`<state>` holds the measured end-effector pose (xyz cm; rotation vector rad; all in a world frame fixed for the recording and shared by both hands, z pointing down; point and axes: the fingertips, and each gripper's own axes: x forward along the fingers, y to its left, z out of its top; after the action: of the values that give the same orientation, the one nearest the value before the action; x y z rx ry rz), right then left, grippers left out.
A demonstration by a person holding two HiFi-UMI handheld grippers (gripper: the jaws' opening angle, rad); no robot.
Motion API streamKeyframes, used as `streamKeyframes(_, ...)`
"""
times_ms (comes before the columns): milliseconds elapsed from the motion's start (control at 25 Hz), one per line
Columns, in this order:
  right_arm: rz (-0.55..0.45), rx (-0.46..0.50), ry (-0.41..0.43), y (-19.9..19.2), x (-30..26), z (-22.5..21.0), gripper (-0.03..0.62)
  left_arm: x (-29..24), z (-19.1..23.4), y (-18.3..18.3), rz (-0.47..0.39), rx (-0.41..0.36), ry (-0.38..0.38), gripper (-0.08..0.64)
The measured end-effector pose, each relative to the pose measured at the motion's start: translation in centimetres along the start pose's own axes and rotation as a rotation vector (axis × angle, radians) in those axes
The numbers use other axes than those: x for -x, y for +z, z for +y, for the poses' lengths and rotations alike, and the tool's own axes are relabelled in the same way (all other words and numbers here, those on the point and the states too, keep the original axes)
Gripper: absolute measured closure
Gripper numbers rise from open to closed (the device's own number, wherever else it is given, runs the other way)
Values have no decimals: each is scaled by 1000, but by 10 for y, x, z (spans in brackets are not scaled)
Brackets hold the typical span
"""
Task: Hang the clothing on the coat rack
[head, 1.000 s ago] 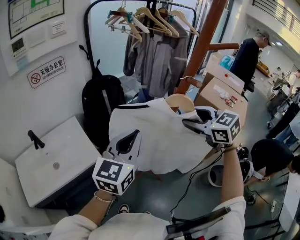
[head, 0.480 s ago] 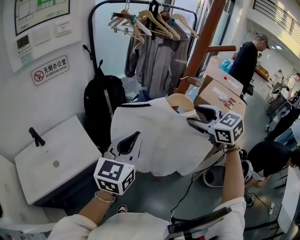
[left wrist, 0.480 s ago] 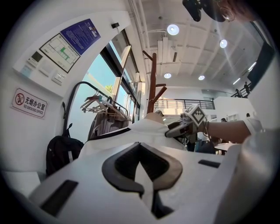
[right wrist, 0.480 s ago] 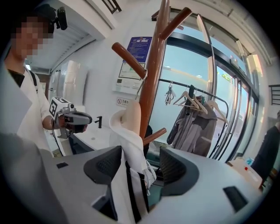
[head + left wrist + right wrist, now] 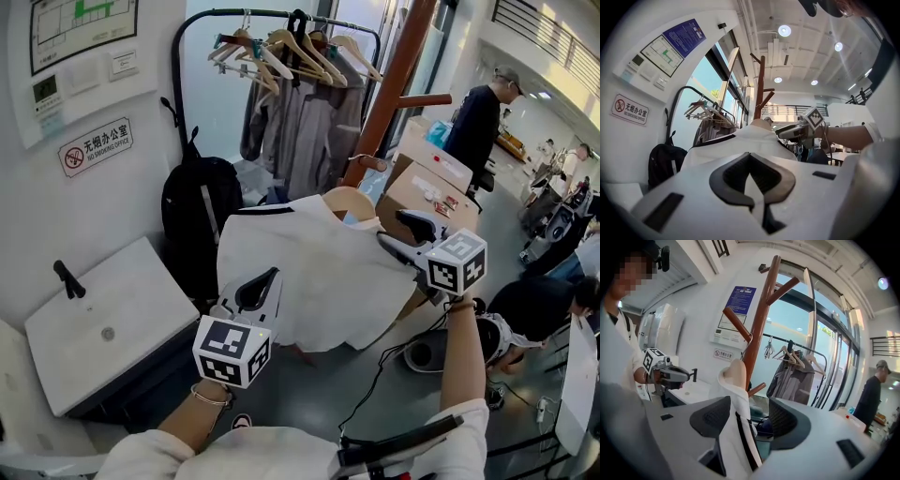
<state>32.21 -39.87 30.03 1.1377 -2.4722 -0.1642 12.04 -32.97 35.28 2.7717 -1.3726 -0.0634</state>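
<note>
A white shirt (image 5: 309, 272) with a dark collar stripe hangs on a wooden hanger (image 5: 349, 202) in mid-air, in front of the brown coat rack pole (image 5: 389, 89). My left gripper (image 5: 258, 291) is shut on the shirt's left side, and white cloth is pinched between its pads (image 5: 752, 176). My right gripper (image 5: 398, 234) stands open at the shirt's right shoulder. In the right gripper view the shirt edge (image 5: 736, 413) lies between the jaws against the left pad, with a gap to the right pad. The hanger top (image 5: 733, 373) rises just ahead, with the rack (image 5: 757, 329) behind it.
A black clothes rail (image 5: 281, 47) with hangers and grey garments stands behind. A black backpack (image 5: 197, 211) leans beside a white cabinet (image 5: 103, 319) at the left. Cardboard boxes (image 5: 427, 183) and people (image 5: 478, 122) are at the right, and cables lie on the floor.
The right gripper has drifted slightly right and its jaws stand wider around the shirt's shoulder. The left gripper and the shirt have hardly moved.
</note>
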Motion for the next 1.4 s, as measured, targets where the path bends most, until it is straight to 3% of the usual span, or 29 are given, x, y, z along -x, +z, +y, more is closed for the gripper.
streamKeyframes(160,-49,-21,-89,6,13,0,324,3,-3,-3,6,8,-15,552)
streamKeyframes(320,-109,-48,-211,9,27,-3,413,6,-4,-7,12,18,-31,552)
streamKeyframes(760,-152,-83,-515,1,61,-3,480,2,-2,-20,26,48,-84,552)
streamKeyframes(1080,-161,-228,-662,-32,73,7,520,-4,-10,-36,54,56,-157,552)
streamKeyframes(1400,-189,-446,-849,-79,83,38,566,-6,-6,-58,85,77,-199,552)
